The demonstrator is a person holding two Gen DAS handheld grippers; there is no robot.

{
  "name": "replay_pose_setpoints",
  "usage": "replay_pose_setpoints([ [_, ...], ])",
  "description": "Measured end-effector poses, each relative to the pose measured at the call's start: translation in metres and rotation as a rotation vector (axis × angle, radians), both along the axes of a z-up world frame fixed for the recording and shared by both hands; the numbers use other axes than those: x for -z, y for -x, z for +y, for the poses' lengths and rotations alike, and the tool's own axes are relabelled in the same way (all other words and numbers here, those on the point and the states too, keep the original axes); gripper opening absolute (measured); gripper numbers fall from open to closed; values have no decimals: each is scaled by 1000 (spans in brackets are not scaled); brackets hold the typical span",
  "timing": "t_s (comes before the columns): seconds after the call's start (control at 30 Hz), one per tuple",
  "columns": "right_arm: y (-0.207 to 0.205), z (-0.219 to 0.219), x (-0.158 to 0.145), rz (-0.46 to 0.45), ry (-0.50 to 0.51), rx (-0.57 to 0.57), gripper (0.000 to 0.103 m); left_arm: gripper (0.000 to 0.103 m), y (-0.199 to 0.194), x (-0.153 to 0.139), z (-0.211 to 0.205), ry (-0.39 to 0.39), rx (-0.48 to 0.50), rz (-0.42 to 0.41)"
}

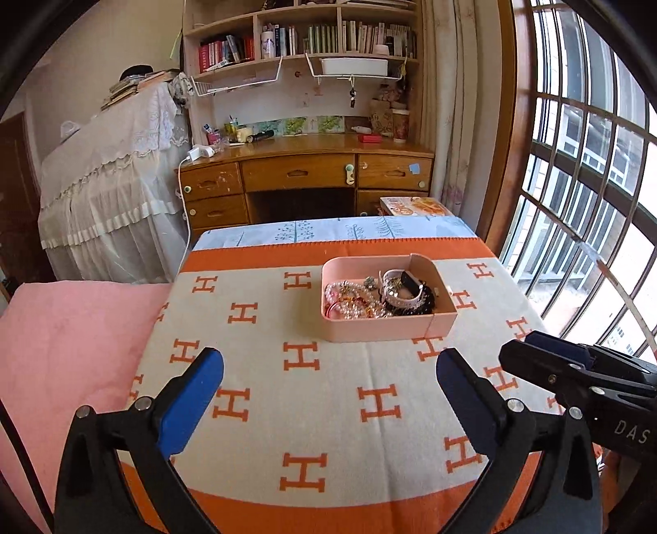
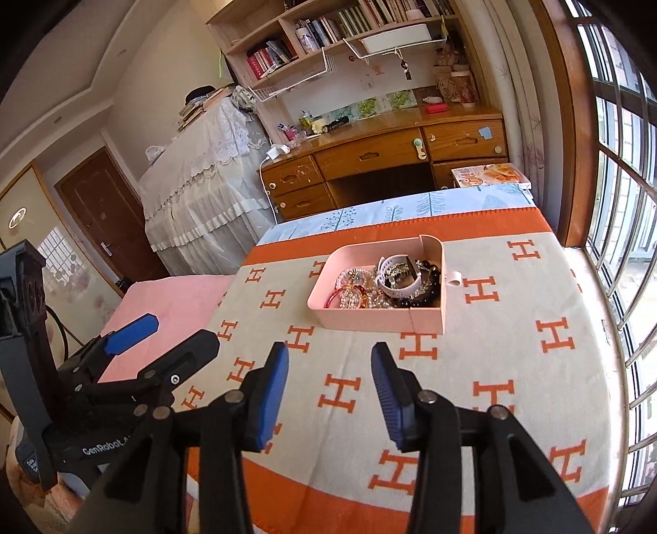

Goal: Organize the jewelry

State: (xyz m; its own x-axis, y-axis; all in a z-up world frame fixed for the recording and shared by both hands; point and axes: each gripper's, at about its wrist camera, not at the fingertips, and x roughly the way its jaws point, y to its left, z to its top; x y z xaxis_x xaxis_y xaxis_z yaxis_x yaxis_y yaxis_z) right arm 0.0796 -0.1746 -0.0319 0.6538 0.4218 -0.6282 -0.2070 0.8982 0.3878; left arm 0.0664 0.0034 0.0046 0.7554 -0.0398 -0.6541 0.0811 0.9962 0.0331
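A pink tray (image 1: 386,328) (image 2: 369,320) sits on an orange-and-cream blanket (image 1: 328,390) (image 2: 513,349) patterned with letter H shapes. It holds a tangle of jewelry (image 1: 377,295) (image 2: 390,283): bead bracelets, a red bangle, a white watch strap and black beads. My left gripper (image 1: 328,394) hovers well short of the tray, open wide with nothing between its blue pads. My right gripper (image 2: 330,394) is also short of the tray, partly open and empty. Each gripper shows at the edge of the other's view, the right gripper (image 1: 575,369) and the left gripper (image 2: 143,341).
A pink cover (image 1: 70,349) lies left of the blanket. Beyond the bed stand a wooden desk (image 1: 308,172) with drawers, bookshelves (image 1: 304,37) and a lace-draped piece of furniture (image 1: 111,185). A barred window (image 1: 595,185) runs along the right. A magazine (image 1: 414,205) lies at the far corner.
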Motion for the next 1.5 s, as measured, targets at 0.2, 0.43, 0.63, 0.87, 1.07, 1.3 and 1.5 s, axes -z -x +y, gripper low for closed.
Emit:
replay_pose_setpoints([
  [0.2, 32, -6, 11, -12, -10, 51, 47, 102, 31, 19, 4, 63, -48, 36],
  [0.43, 58, 2, 15, -37, 35, 67, 47, 102, 43, 27, -1, 32, -68, 55],
  [0.63, 66, 2, 13, -57, 36, 85, 47, 102, 51, 21, -9, -42, -56, 21],
  [0.87, 72, 9, 9, -83, 67, 78, 47, 102, 56, 17, -8, -20, -60, -1],
  [1.07, 73, 11, 11, -75, 67, 85, 47, 102, 57, 18, -5, -6, -66, -1],
  [1.3, 74, 12, 11, -72, 74, 85, 47, 102, 58, 18, -3, 7, -74, -4],
  [1.5, 74, 11, 11, -65, 77, 87, 47, 102, 59, 18, -4, 7, -79, -13],
])
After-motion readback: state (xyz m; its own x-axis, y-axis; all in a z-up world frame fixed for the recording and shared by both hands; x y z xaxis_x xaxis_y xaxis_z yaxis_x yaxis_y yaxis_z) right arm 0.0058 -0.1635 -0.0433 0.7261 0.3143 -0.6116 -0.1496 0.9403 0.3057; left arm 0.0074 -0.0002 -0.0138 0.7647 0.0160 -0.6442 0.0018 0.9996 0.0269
